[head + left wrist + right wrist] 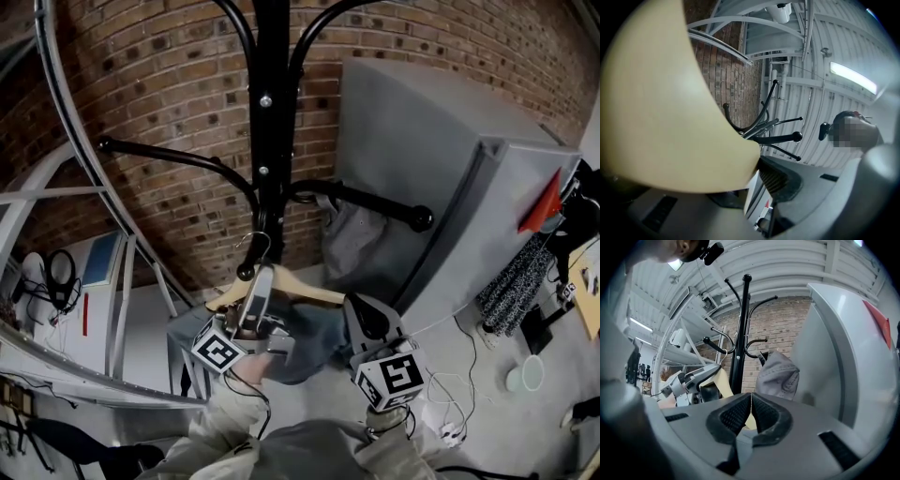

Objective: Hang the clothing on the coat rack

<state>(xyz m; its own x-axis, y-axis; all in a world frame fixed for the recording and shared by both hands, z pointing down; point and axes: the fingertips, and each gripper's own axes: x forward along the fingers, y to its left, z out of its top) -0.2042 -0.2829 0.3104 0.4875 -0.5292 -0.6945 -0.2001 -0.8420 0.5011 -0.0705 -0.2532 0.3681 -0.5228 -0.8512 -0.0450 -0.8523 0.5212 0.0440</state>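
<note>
Between the jaws of the left gripper [257, 289] the wooden hanger [317, 295] is clamped near its neck, long axis crosswise before the coat rack [270, 112], the clothing [314, 345] draped below. Its wire hook [251, 244] stands just beside a ball-tipped peg [245, 273] low on the pole; whether it is over the peg cannot be told. Farther off, the right gripper [751, 412] is clenched on nothing visible, and a hung grey garment [779, 376] and cabinet [441, 169] crowd that side.
</note>
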